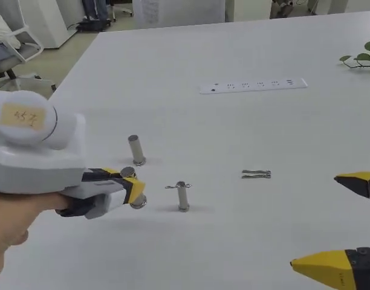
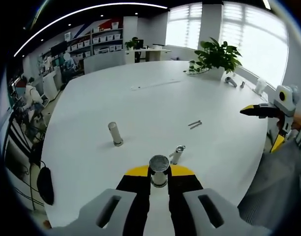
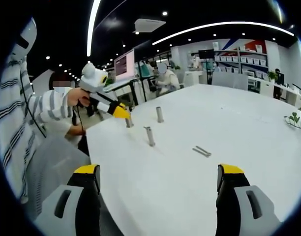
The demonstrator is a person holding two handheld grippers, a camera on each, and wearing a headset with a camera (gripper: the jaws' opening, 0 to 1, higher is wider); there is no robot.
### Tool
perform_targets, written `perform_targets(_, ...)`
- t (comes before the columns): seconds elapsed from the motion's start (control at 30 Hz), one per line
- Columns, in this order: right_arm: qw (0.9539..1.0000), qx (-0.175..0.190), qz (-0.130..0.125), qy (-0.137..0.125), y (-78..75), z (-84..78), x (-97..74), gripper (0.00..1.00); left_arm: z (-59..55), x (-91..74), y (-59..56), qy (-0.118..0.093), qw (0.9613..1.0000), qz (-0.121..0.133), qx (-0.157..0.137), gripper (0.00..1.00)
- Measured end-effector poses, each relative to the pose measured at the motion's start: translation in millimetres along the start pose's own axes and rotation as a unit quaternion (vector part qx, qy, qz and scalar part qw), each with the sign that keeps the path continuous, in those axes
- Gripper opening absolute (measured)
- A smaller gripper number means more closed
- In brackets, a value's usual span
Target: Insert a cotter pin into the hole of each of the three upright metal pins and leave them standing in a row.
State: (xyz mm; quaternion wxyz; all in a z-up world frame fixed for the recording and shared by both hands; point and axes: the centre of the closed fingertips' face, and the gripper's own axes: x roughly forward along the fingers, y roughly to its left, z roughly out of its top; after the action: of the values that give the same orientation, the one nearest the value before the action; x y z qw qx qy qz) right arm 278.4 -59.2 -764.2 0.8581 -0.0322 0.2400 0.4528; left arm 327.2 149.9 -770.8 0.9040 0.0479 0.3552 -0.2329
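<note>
Left gripper (image 1: 135,192) clamps the nearest metal pin (image 2: 159,169) upright on the table (image 1: 233,121). A bare pin (image 1: 135,150) stands behind it, and the centre pin (image 1: 182,199) carries a fitted cotter (image 1: 175,186) (one of three apparently done). Loose cotter pins (image 1: 256,174) lie further right. The right gripper (image 3: 159,196), jaws wide and empty, must next fetch one.

White power strip (image 1: 253,86) on white table (image 1: 173,66), leafy plant (image 1: 361,59) at its edge, office chair (image 1: 9,45) beyond
</note>
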Motion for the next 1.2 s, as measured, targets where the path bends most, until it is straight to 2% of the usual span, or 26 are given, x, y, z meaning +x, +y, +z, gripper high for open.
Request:
perform_targets(0.3, 1.0000, -0.001, 0.005, 0.002, 3.1, -1.3, 0.0, 1.00, -2.4, 4.5, -28.8, 0.000, 0.9999, -0.011, -0.003, 0.11)
perform_targets(0.5, 0.9999, 0.003, 0.001, 0.011, 0.4, -5.6, -1.1, 1.00, -6.8, 18.5, -55.0, 0.012, 0.9994, -0.030, 0.013, 0.11)
perform_targets(0.6, 0.9999, 0.006, 0.002, 0.010, 0.2, -5.4, -1.8, 1.00, -9.6, 26.4, -64.7, 0.018, 0.9992, -0.033, 0.016, 0.11)
perform_targets(0.63, 0.9999, 0.006, 0.002, 0.010, 0.0, -5.4, -2.0, 1.00, -11.2, 30.0, -67.8, 0.020, 0.9990, -0.030, 0.026, 0.11)
perform_targets(0.7, 0.9999, 0.007, 0.002, 0.010, -0.1, -5.8, -2.3, 1.00, -13.6, 35.3, -70.1, 0.023, 0.9986, -0.025, 0.041, 0.11)
perform_targets(0.87, 0.9999, 0.005, 0.006, 0.015, 0.0, -7.5, -3.0, 1.00, -15.8, 46.2, -81.6, 0.021, 0.9986, -0.028, 0.039, 0.11)
perform_targets(1.03, 0.9997, 0.007, 0.009, 0.020, -0.6, -10.8, -3.9, 1.00, -14.1, 57.4, -88.9, 0.016, 0.9994, -0.023, 0.023, 0.11)
perform_targets(1.2, 0.9998, 0.011, 0.005, 0.017, -2.8, -11.1, -6.7, 1.00, -15.3, 67.5, -94.2, 0.024, 0.9995, -0.017, 0.014, 0.11)
